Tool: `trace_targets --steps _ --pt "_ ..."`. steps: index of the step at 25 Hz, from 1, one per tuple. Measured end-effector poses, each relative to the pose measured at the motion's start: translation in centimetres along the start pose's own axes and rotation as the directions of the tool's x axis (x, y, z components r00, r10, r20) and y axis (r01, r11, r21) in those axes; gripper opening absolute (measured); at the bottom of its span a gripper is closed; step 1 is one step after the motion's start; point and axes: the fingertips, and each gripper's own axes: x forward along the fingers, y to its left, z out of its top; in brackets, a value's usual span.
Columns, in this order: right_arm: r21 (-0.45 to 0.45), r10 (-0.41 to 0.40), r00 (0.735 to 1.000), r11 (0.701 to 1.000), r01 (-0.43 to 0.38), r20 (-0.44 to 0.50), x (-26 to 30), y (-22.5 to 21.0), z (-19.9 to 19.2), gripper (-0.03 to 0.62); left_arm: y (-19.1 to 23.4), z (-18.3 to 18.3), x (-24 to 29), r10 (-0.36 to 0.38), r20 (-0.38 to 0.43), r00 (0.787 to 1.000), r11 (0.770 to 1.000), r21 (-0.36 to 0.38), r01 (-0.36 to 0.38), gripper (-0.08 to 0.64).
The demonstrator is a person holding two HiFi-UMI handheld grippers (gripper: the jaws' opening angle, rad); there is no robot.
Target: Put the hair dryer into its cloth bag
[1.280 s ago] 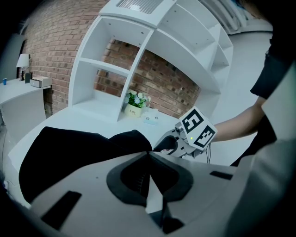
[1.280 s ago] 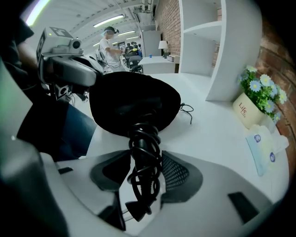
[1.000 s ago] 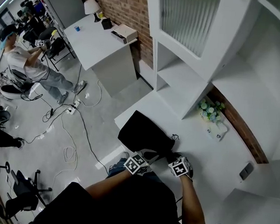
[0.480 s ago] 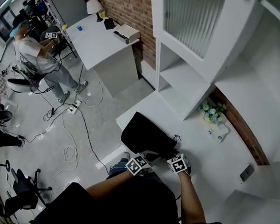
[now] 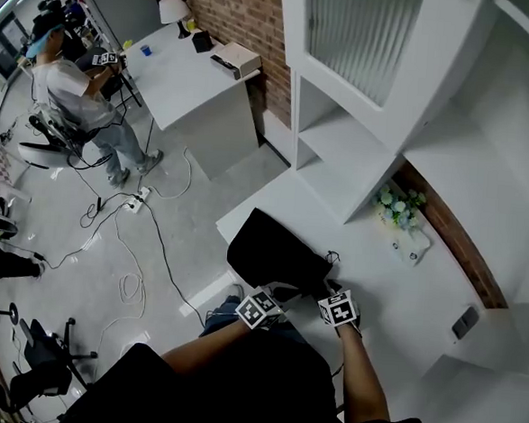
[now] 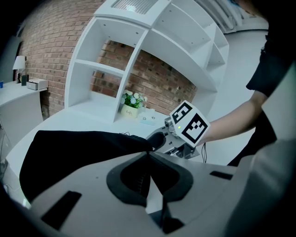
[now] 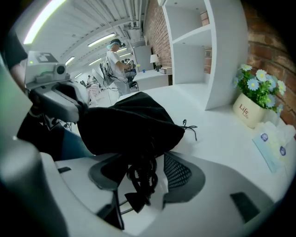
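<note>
I am pinching the edge of the black cloth drawstring bag [image 5: 275, 252], lying on the white table [image 5: 412, 302], with the closed fingers of my left gripper [image 6: 148, 153]; the fingers of my right gripper [image 7: 142, 165] have just been opening and are standing apart around a coiled black cord [image 7: 140, 178]

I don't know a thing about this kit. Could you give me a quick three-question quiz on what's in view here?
1. True or false: the bag lies on the floor.
2. What is the left gripper shut on? A the bag's edge; B a cup; C a book.
3. What stands on the counter beside the shelves, beyond the bag?

Key
1. False: it lies on the counter.
2. A.
3. Potted flowers.
</note>
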Motion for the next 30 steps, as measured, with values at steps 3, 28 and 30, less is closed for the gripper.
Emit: trace_targets --steps 3,28,30 --pt "0.03 0.001 0.999 1.0 -0.002 0.035 -1.1 -0.4 0.3 0.253 0.4 0.1 0.0 0.005 0.006 1.0 1.0 -0.01 -0.005 0.028" --pt "-0.024 0.004 0.997 1.0 -0.005 -0.075 -0.6 0.2 -3.0 0.204 0.5 0.6 0.5 -0.013 0.004 1.0 1.0 -0.006 0.013 0.028" --pt "-0.033 -0.006 0.998 0.999 0.004 -0.062 -0.9 0.2 -2.5 0.202 0.2 0.9 0.5 -0.017 0.01 1.0 1.0 -0.004 0.018 0.028"
